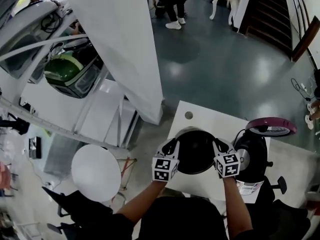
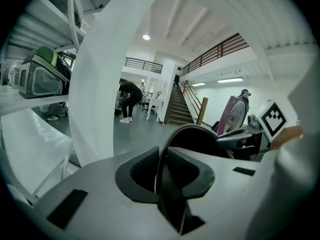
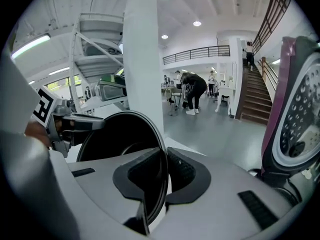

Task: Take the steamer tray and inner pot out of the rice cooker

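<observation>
Entry: the inner pot (image 1: 195,151) is out of the rice cooker (image 1: 252,151) and hangs between my two grippers at lower centre of the head view, over the white counter (image 1: 200,121).

- Left gripper (image 1: 172,144): clamped on the pot's left rim. In the left gripper view the thin dark rim edge runs straight between the pads, and they press on it.
- Right gripper (image 1: 218,145): clamped on the opposite, right rim, with the same picture in the right gripper view.
- The two grips face each other across the pot's mouth, so the load is shared. The mouth looks level and faces up.
- The rice cooker stands just right of the right gripper, with its purple-edged lid (image 1: 272,126) tipped open.
- Bare counter lies directly under the pot and toward the upper part of the frame.

Judgement: the next move is a straight set-down, both hands together and away from the cooker. From above I can't tell whether the pot's base already touches the counter.

Steamer tray: I don't see it in any view.
</observation>
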